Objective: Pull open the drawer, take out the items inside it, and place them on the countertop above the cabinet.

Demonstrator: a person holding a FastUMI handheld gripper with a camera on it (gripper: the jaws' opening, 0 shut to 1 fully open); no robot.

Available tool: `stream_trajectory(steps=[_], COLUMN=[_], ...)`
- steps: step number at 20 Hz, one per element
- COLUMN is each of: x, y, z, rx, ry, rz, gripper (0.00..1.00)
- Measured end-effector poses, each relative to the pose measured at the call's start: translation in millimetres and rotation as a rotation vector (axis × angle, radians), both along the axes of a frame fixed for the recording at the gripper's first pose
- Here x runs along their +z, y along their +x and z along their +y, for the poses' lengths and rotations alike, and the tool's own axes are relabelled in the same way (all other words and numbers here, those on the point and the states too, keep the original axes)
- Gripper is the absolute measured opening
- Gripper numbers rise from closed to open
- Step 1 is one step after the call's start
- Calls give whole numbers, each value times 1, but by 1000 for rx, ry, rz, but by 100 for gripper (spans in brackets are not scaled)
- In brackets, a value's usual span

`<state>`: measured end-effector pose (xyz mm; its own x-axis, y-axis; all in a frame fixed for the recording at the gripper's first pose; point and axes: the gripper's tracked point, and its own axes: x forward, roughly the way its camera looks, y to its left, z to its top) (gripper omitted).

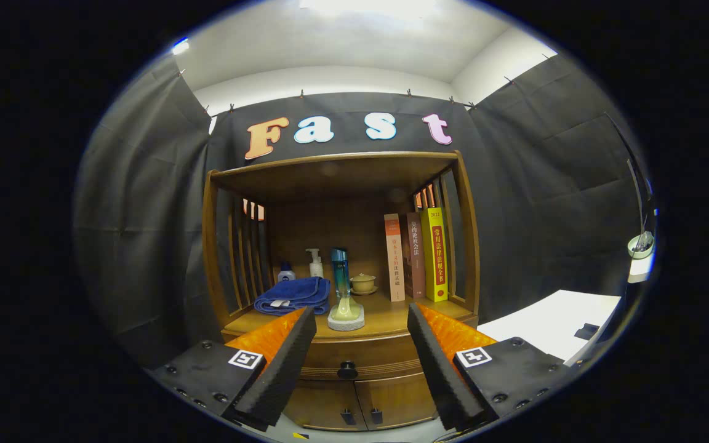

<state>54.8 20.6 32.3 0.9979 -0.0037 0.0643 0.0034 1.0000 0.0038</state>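
Observation:
A wooden cabinet (462,246) with an open shelf stands straight ahead of me. Its drawer (360,355) sits closed under the countertop (385,314), with a dark round knob (347,370) in the middle. My gripper (360,351) is open, its fingers spread wide to either side of the knob and still some way short of it. Nothing is between the fingers. What lies inside the drawer is hidden.
On the countertop lie a folded blue towel (293,295), a small bottle (286,272), a pump bottle (314,263), a tall teal bottle (341,280) on a white base, a lidded cup (364,283) and three upright books (416,255). Two small doors (360,403) sit below the drawer. A white table (551,326) stands to the right.

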Motion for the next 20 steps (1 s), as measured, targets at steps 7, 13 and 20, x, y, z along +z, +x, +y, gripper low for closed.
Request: stream_trajectory(steps=[7, 13, 20], x=[21, 30, 38], y=[-8, -13, -16], z=[-8, -12, -23], rx=[-13, -16, -29], ry=[-5, -10, -7], rz=[-30, -41, -53], gripper=[98, 98, 98])
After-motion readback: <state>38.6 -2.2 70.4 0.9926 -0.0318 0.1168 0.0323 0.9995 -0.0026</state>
